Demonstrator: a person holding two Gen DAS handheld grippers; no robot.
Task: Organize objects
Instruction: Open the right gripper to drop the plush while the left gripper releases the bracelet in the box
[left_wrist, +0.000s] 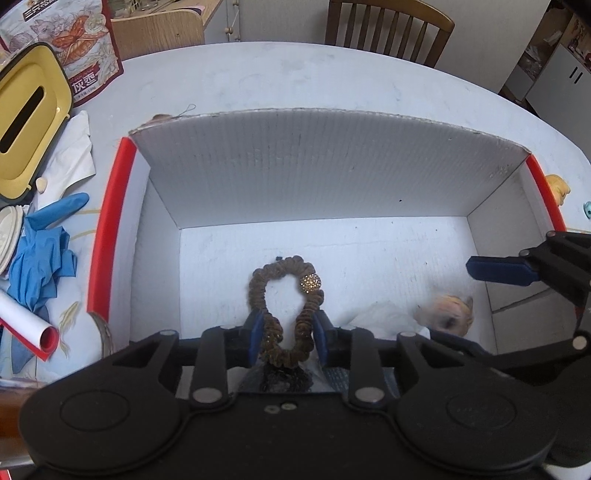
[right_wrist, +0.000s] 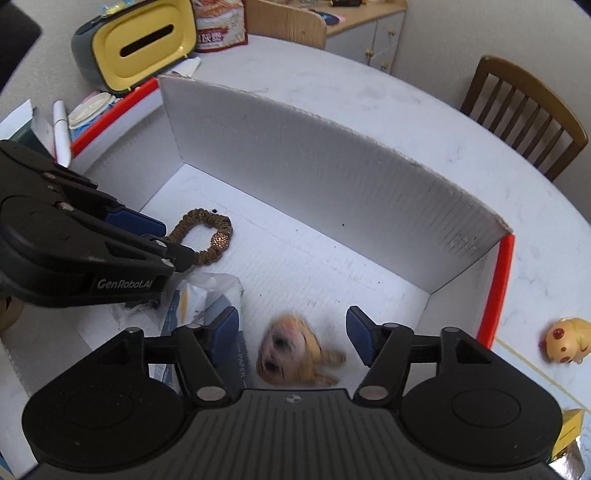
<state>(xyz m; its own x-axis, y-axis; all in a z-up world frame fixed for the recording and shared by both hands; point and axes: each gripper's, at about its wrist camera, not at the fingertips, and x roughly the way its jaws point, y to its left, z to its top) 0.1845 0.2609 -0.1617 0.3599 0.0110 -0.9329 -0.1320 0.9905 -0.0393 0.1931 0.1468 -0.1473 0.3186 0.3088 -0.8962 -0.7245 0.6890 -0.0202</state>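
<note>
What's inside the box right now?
Inside the box: a brown scrunchie in the left gripper, a blurred toy, a paper packet. Its lower part is hidden.

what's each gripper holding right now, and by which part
Left gripper pinches the brown hair tie at its near end. Right gripper holds nothing.

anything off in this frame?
Small toy figure between the open right gripper's fingers is motion-blurred, apparently falling inside the box. Left gripper holds the brown scrunchie steadily.
</note>
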